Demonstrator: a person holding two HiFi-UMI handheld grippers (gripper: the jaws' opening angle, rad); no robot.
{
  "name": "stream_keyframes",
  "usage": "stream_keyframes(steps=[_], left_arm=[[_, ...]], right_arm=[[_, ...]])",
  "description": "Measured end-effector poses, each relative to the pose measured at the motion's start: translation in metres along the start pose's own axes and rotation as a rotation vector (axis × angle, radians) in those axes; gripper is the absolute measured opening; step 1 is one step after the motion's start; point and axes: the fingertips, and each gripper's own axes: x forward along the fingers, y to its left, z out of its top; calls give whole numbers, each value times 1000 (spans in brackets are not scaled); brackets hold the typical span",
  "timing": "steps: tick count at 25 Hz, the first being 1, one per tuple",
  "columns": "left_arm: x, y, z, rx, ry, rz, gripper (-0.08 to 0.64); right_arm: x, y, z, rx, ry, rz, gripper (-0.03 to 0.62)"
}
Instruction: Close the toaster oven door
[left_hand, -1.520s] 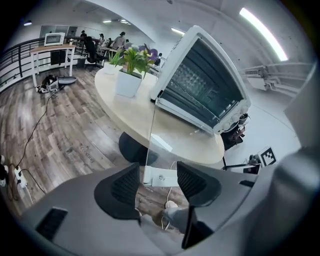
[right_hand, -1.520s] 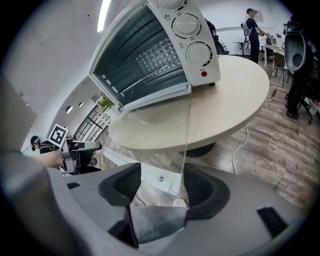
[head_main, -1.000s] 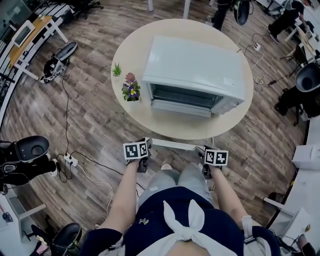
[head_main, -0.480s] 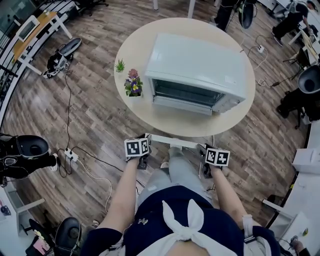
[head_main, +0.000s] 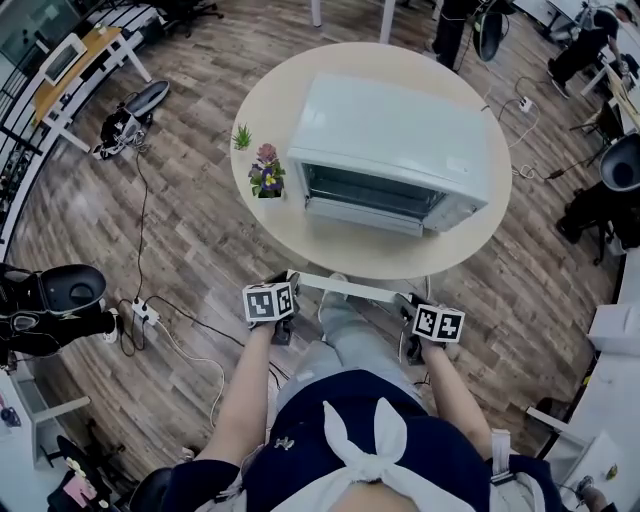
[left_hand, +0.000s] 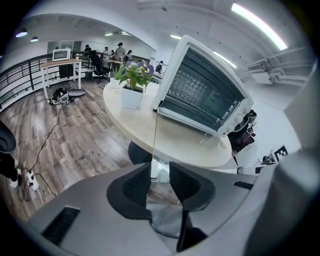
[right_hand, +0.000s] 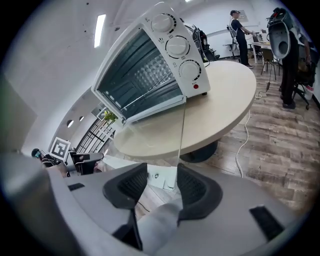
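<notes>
A white toaster oven (head_main: 390, 140) stands on the round table (head_main: 460, 240) with its glass door swung down flat toward me. The door's white handle bar (head_main: 345, 288) hangs past the table's near edge. My left gripper (head_main: 288, 287) is at the bar's left end and my right gripper (head_main: 407, 302) at its right end. Both pairs of jaws have just been closing. In the left gripper view (left_hand: 160, 172) the handle (left_hand: 155, 171) sits between the pads. The right gripper view (right_hand: 162, 180) shows the same handle (right_hand: 165, 182) and the oven's three knobs (right_hand: 178, 46).
A potted flower (head_main: 264, 172) and a small green plant (head_main: 241, 137) stand left of the oven. Cables and a power strip (head_main: 141, 317) lie on the wood floor at left. Office chairs (head_main: 60, 295) and desks ring the room. My legs are under the handle.
Both grippers have risen a little with the handle bar between them. The jaws have narrowed onto the bar's ends.
</notes>
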Motion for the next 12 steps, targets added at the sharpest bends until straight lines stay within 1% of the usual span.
stream_keyframes(steps=[12], left_arm=[[-13,-2,11,-31,-26,7,126]], right_arm=[[-9,9,7,47,-10,15,187]])
